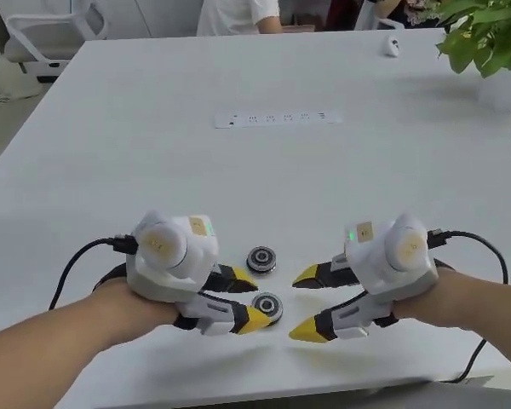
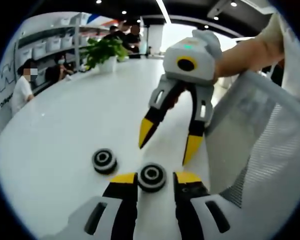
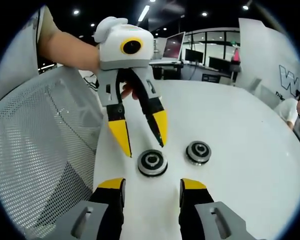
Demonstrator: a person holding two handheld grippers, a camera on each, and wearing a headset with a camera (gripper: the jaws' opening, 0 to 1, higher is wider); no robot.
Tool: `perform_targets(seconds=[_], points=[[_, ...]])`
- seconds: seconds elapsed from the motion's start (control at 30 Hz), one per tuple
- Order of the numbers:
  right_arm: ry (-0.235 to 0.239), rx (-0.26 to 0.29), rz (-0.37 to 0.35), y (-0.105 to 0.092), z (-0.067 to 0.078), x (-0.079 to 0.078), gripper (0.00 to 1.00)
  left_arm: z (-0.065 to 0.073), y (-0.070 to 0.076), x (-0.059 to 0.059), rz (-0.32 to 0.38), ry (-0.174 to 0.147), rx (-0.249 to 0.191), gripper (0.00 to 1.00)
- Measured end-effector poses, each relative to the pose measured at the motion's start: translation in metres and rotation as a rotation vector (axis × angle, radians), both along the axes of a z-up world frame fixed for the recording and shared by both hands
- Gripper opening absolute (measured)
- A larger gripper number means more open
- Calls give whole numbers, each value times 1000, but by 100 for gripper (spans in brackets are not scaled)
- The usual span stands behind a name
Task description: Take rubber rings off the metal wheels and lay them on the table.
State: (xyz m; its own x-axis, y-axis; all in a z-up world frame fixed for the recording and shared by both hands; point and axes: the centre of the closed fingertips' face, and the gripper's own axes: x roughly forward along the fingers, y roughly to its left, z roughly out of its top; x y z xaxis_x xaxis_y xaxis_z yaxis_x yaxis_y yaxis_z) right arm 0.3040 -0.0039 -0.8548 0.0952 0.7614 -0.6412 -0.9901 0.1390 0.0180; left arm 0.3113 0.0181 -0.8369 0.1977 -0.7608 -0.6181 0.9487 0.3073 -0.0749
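Observation:
Two small metal wheels, each with a black rubber ring around it, lie on the white table (image 1: 238, 170) near its front edge. The nearer wheel (image 1: 266, 307) (image 2: 151, 176) (image 3: 152, 162) sits right at the tips of my left gripper (image 1: 249, 298) (image 2: 156, 178) (image 3: 142, 132), whose jaws stand open on either side of it without closing on it. The other wheel (image 1: 261, 259) (image 2: 104, 160) (image 3: 198, 152) lies free a little farther back. My right gripper (image 1: 304, 302) (image 3: 151, 184) (image 2: 169, 141) faces the left one from the right, open and holding nothing, a short gap from the nearer wheel.
A white power strip (image 1: 277, 118) lies mid-table. A potted plant (image 1: 485, 34) stands at the far right corner, with a small white object (image 1: 393, 47) beside it. A person sits at the far edge. Cables trail from both grippers. A white mesh chair back (image 2: 260, 150) is close behind.

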Motion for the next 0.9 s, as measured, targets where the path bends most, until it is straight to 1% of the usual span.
perform_targets(seconds=[0.07,0.27,0.47,0.53,0.6,0.7,0.77,0.9], points=[[0,1,-1,0,0,0,41,-1,-2,0,-2,-1,2,27],[6,1,-3,-1,-1,0,41,-7,-7,1,-7,-12,31,22],[9,2,-8,-2,-1,1,42,-12,-5,3,-7,-18,62,19],[10,2,-9,-3,-2,1,41,-12,-4,7,14,-34,61,16],[10,3,-10,-2,-2,1,41,-12,-4,7,11,-39,64,16],[8,3,-8,-2,-2,2,41,-13,-5,6,-14,-77,84,16],[7,3,-6,-1,-1,3,41,-13,-6,6,-18,-89,91,15],[9,9,-2,1,-1,4,40,-14,-5,6,-16,-95,97,14]])
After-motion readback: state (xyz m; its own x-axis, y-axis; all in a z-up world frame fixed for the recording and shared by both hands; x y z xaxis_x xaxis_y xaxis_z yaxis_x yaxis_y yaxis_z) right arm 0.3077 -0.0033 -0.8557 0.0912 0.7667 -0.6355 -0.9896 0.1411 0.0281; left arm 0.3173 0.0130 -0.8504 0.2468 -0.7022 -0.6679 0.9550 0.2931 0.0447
